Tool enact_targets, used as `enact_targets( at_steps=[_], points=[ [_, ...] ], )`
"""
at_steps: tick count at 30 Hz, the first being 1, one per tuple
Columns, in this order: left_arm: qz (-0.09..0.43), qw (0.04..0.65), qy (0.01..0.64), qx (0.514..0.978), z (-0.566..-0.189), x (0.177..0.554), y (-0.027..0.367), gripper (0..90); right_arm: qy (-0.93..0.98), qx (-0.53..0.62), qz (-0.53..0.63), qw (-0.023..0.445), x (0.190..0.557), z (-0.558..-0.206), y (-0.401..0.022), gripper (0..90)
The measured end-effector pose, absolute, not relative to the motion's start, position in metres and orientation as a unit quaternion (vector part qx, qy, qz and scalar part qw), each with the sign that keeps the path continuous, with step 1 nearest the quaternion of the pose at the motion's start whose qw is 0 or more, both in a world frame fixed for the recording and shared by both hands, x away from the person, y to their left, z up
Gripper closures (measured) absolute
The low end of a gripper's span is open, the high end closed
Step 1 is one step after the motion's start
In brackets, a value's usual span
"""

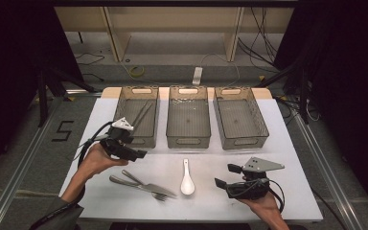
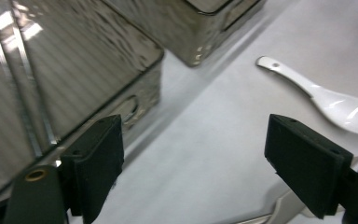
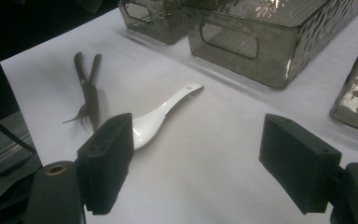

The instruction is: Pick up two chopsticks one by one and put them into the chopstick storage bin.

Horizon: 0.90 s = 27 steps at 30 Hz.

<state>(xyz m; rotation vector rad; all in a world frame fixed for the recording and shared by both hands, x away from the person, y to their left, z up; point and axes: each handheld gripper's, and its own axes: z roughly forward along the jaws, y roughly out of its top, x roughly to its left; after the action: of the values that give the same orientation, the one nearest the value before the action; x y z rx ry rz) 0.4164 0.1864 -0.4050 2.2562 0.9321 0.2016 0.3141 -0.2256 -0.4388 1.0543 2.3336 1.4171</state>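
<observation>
Left gripper (image 1: 136, 154) hovered by the left bin (image 1: 136, 116), jaws apart, nothing between them. Fork (image 1: 139, 186) and knife (image 1: 148, 185) lay crossed below it, tips toward lower right. White spoon (image 1: 187, 178) lay lengthwise, bowl nearest the person. Right gripper (image 1: 225, 175) released, empty.

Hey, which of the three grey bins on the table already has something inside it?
The left bin, beside the left gripper: long metal utensils lie inside. The middle bin and the right bin look empty.
</observation>
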Motion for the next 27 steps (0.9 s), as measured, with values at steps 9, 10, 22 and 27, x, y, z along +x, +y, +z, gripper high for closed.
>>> enact_targets(
  at_steps=[9,10,22,27],
  points=[
    [0.087,0.359,0.359,0.857,-0.413,0.404,0.183,16.8,0.794,0.365,0.474,0.103,0.320,-0.441,-0.221,26.8],
    [0.088,0.361,0.359,0.856,-0.412,0.403,0.183,16.7,0.795,0.366,0.474,0.101,0.321,-0.441,-0.220,26.8],
    [0.096,0.392,0.369,0.837,-0.415,0.387,0.185,15.7,0.803,0.378,0.454,0.079,0.331,-0.443,-0.193,26.8],
    [0.097,0.390,0.373,0.836,-0.421,0.383,0.188,15.6,0.810,0.376,0.444,0.076,0.338,-0.445,-0.179,26.8]
  ],
)
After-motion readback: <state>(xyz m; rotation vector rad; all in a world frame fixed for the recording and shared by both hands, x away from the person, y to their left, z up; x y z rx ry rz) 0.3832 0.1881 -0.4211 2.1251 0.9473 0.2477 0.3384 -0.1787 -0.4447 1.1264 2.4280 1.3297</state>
